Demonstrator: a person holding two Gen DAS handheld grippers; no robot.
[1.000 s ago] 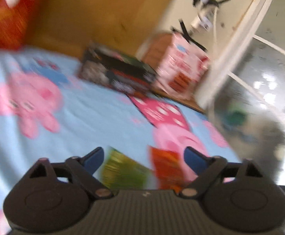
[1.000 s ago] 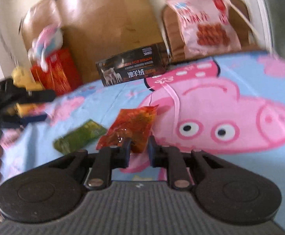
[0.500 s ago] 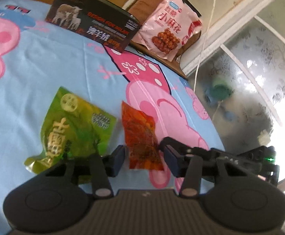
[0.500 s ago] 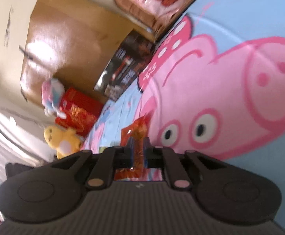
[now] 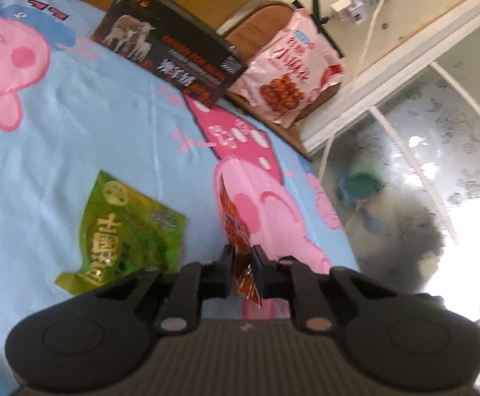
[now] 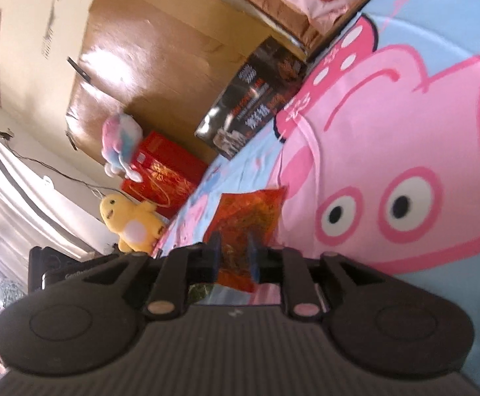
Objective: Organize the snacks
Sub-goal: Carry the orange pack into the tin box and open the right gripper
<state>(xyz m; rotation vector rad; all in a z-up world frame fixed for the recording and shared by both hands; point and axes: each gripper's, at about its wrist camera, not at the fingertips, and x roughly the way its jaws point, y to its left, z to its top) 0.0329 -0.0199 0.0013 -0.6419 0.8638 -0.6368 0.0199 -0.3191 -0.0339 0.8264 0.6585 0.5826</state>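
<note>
covering the bed, a light blue cartoon-pig sheet [image 5: 75,138] is the largest thing in view and the landmark for the rest. at its far edge a brown headboard [image 6: 161,66] rises, and a black carton with sheep pictures [image 5: 170,56] stands on the sheet against it. beside that carton, just off the sheet's corner, a pink snack bag [image 5: 292,69] leans on a brown chair. in the right wrist view a red gift box [image 6: 164,171], a pastel plush [image 6: 121,142] on top of it and a yellow plush toy [image 6: 131,221] sit along the sheet's far side.

on the sheet, near its printed pink pig, a green snack packet [image 5: 124,231] lies flat. the red snack packet [image 5: 236,224] is just beside it, over the pig print, lifted on edge in the left wrist view.

the left hand-held gripper [image 5: 243,265] is clenched on the near end of the red snack packet, its jaws having just been closing with the packet between them. the right hand-held gripper [image 6: 235,257] has that same red packet [image 6: 250,217] between its blue pads; its jaws have just been opening a little, and whether the pads press the packet i cannot tell.
</note>
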